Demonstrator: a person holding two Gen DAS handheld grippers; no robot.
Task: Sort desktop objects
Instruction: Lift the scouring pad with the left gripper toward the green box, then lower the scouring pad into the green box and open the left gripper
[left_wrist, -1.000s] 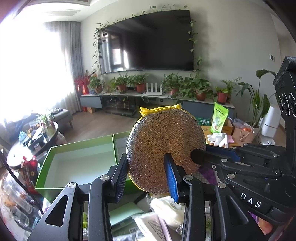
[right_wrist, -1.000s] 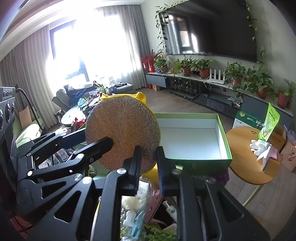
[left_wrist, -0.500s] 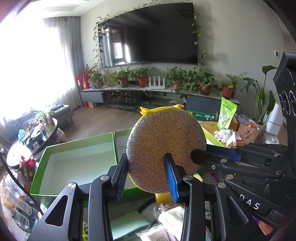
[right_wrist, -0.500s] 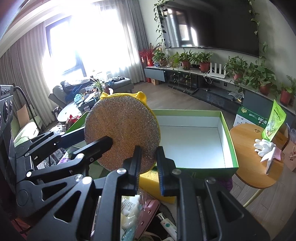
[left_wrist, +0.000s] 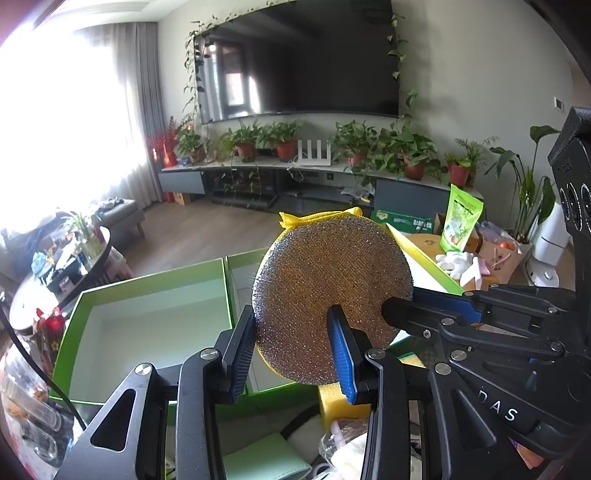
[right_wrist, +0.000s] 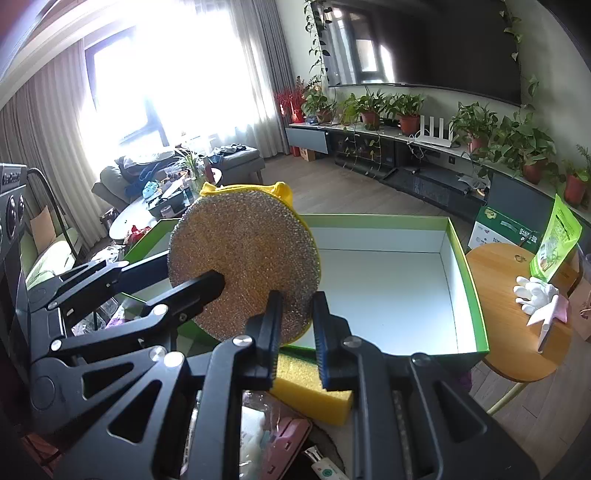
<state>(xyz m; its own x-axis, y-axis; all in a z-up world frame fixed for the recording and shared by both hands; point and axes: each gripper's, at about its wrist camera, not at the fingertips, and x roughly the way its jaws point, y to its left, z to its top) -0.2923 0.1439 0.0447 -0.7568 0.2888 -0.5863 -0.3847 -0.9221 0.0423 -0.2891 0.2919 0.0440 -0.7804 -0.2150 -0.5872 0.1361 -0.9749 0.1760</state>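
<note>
An empty green cardboard box with a white inside (left_wrist: 147, 325) lies at the left. Both claws grip one round glittery scouring pad with a yellow back (left_wrist: 328, 295) — the left claw (left_wrist: 291, 347) clamps its lower edge, the right claw (right_wrist: 295, 332) pinches its rim. The pad is upright above a second green box (right_wrist: 465, 273) — a yellow sponge block (right_wrist: 314, 391) lies below on the cluttered tabletop.

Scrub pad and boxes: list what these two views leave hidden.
- Pad: its back, both views; only a yellow rim shows.
- Left box: near floor, left view, behind the left claw.
- Right box: left part, right view, behind the pad.
- Clutter under the claws: cut off at the bottom edge.
</note>
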